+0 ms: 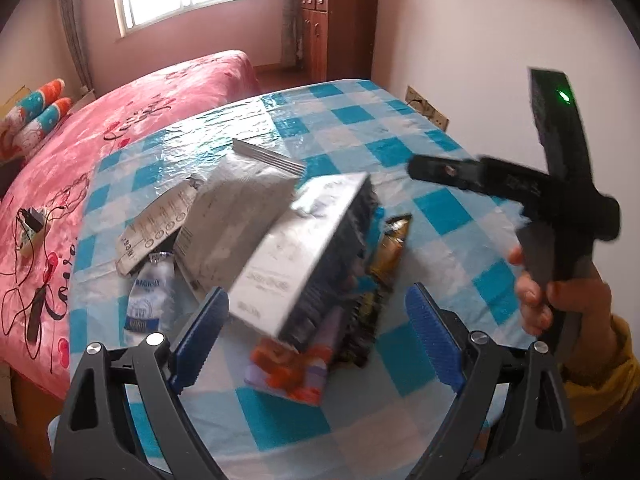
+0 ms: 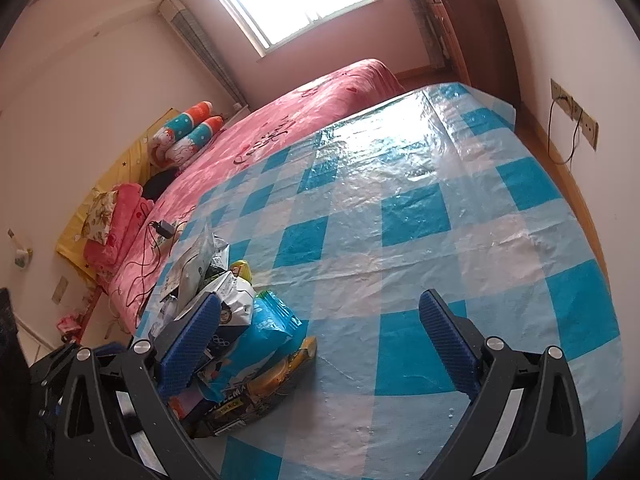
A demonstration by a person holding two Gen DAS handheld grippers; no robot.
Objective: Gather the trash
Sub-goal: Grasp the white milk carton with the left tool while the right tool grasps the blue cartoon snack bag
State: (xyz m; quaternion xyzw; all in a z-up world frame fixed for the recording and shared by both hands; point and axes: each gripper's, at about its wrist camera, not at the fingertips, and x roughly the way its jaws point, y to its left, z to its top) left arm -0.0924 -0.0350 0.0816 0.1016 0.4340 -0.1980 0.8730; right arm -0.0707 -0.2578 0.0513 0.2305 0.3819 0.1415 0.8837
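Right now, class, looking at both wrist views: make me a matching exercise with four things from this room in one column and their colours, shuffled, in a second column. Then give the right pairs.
Things:
1. Bedspread
2. Tablecloth
3. Wardrobe
4. Sleeve on the arm holding the right gripper

Colours:
A. Blue and white checks
B. Mustard yellow
C. Pink with red print
D. Reddish-brown wood

Pairs: 1-C, 2-A, 3-D, 4-B
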